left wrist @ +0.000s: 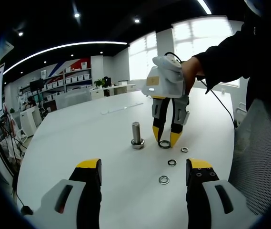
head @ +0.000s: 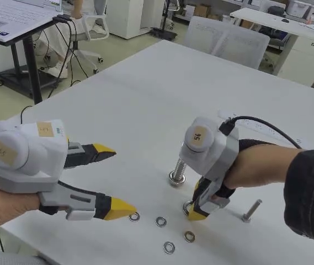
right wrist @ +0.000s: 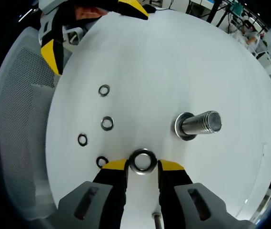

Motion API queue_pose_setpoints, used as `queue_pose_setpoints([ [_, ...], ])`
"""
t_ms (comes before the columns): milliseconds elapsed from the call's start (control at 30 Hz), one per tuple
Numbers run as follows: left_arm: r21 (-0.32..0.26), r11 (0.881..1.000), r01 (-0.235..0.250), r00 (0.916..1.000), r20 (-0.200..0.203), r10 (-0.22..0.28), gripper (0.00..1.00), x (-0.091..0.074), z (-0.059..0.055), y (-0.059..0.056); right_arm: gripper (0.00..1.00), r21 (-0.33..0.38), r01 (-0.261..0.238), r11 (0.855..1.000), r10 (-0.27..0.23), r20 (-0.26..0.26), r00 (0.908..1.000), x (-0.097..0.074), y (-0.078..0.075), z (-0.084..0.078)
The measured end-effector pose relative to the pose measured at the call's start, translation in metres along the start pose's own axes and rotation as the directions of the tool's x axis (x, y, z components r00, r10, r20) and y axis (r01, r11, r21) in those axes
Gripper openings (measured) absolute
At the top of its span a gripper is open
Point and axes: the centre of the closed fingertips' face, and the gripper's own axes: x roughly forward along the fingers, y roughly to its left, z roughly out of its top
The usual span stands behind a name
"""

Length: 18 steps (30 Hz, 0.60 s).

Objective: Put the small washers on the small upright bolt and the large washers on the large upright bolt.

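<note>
Lying flat on the tabletop (right wrist: 173,57), the large washer (right wrist: 142,161) sits pinched between the tips of the right claw (right wrist: 143,165), jaws close against its rim. In the right gripper view, the large bolt (right wrist: 199,124) stands at 2 o'clock and four small washers (right wrist: 107,123) lie loose from 9 to 11 o'clock. Thin and flat, the washer could slip out on lifting, or snag on the threads if tilted. The left claw (left wrist: 144,164) hovers wide open, empty. The small bolt (head: 251,210) lies on its side.

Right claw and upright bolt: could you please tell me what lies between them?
Only bare table, as the right gripper view shows; the right claw holds a large washer beside the bolt.
</note>
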Motion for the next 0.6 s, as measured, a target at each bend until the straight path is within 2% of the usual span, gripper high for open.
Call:
queue_pose_setpoints([
  [600, -0.001, 1.0, 0.008, 1.0, -0.003, -0.008, 0.71, 0.0013, -0.0013, -0.0011, 0.24, 0.003, 0.004, 1.0, -0.003, -0.008, 1.0, -0.0016, -0.0001, -0.0011],
])
